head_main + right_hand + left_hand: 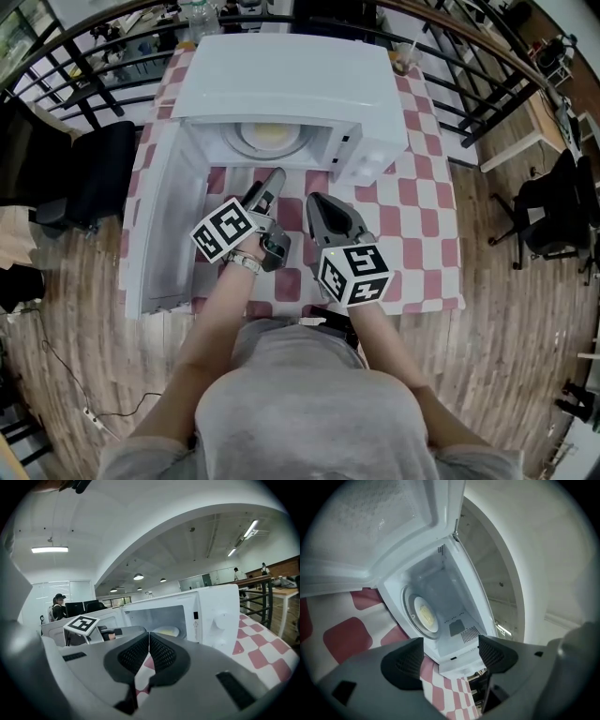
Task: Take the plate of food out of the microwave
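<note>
A white microwave (291,75) stands on the red-and-white checked table, its door (161,225) swung wide open to the left. Inside, a white plate with pale yellow food (267,137) rests on the turntable; the same plate (425,612) shows in the left gripper view and the plate (167,631) in the right gripper view. My left gripper (270,183) is just in front of the cavity, aimed into it, jaws wide apart and empty. My right gripper (319,208) hovers beside it over the table, a little further back, pads pressed together on nothing.
The checked tablecloth (417,202) has bare room right of the microwave. A black railing (469,103) runs behind the table. Black office chairs stand left (89,173) and right (548,211). A cable (84,403) lies on the wooden floor.
</note>
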Demonstrator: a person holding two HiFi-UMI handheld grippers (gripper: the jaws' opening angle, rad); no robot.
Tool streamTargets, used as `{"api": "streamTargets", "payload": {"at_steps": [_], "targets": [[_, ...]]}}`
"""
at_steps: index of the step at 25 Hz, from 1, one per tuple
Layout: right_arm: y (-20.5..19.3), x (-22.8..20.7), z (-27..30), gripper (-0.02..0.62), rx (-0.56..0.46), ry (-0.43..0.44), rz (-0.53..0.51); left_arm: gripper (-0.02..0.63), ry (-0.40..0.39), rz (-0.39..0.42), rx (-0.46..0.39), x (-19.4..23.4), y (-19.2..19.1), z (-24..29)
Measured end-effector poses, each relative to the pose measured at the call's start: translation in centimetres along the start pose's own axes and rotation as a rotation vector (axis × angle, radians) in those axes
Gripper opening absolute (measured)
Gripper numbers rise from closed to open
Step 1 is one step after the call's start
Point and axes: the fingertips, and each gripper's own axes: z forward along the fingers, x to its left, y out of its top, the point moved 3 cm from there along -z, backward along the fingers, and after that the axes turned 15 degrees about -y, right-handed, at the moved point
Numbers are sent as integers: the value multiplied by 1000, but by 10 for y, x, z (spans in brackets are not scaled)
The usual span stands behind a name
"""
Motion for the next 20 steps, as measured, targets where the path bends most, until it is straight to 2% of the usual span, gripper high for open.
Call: {"api": "streamTargets", "payload": {"at_steps": [6,12,20], "targets": [[-4,-4,15,26,20,-7,4,353,26,-123,-38,27,4,12],[-6,-7,32,26,37,-12,8,352,76,-185,-44,51,8,22],[-14,-9,54,26,68,-22,28,353,165,-224,-68,80,15,35]]}}
